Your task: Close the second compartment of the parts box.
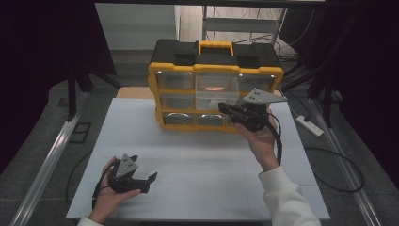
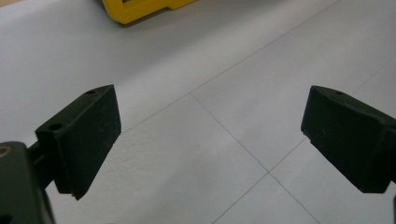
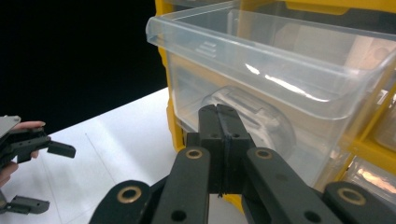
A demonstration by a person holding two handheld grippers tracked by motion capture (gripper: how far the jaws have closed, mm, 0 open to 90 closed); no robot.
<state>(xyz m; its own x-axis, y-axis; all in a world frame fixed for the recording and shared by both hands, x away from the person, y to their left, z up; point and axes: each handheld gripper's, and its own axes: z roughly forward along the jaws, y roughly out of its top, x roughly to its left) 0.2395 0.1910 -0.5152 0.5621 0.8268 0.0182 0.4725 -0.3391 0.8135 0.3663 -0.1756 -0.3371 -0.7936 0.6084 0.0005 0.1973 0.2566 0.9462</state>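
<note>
A yellow and black drawer cabinet (image 1: 175, 70) stands at the back of the white table (image 1: 197, 155). Its clear top-middle drawer (image 1: 216, 87) is pulled out. My right gripper (image 1: 222, 108) is shut, pads pressed flat together with nothing between them. Its tips (image 3: 219, 112) sit just in front of the drawer's (image 3: 280, 93) lower front, by the moulded handle; I cannot tell whether they touch it. My left gripper (image 1: 149, 182) rests at the front left of the table, far from the cabinet. It (image 2: 210, 116) is open and empty over bare table.
The cabinet's yellow frame (image 3: 369, 149) holds several other clear drawers, all pushed in. One corner of the cabinet (image 2: 140, 9) shows in the left gripper view. My left gripper (image 3: 44, 177) lies off to the left in the right gripper view. A power strip (image 1: 310, 125) lies on the floor at right.
</note>
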